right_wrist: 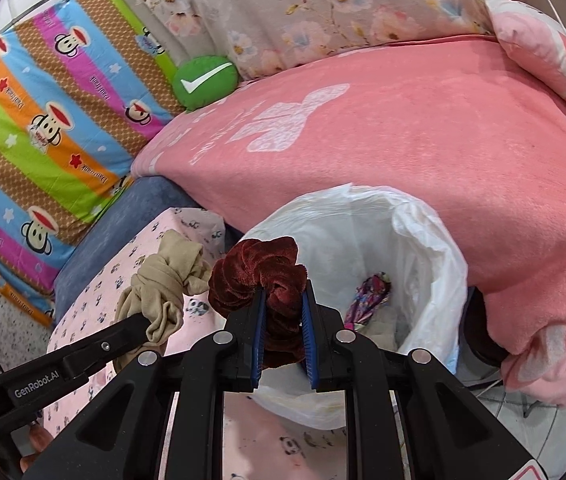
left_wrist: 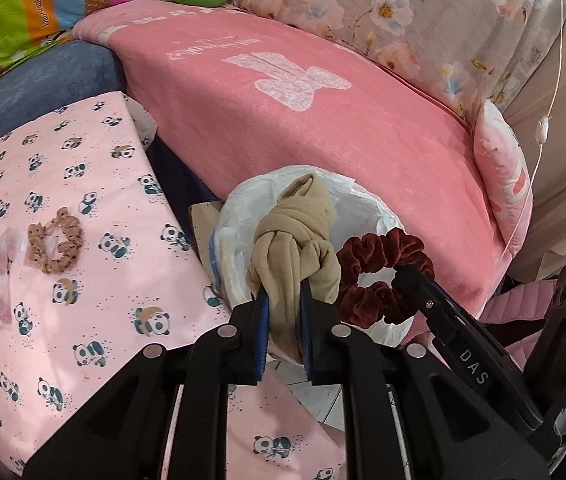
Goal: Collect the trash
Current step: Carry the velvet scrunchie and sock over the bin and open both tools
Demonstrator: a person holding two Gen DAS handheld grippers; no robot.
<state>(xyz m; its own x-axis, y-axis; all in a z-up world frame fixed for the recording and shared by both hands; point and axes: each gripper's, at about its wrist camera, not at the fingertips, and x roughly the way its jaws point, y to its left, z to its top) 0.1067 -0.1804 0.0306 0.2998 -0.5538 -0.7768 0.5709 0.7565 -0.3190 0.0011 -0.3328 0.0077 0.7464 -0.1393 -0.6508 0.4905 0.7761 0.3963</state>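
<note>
While both tools (left_wrist: 285,312) (right_wrist: 283,304) grip cloth, the bin rim (right_wrist: 435,240) gapes beside them.

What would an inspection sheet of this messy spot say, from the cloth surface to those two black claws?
Surface: panda-print cloth, pink.
Job's things: knotted beige cloth; dark red scrunchie; white-lined bin, purple wrapper inside.
Clutter: beige scrunchie and clear plastic scrap on the panda cloth.
Grippers: left gripper shut on the beige cloth; right gripper shut on the red scrunchie, near the bin.
Cables: thin white cord by the bedding.
Surroundings: pink blanket, floral bedding, green cushion.
</note>
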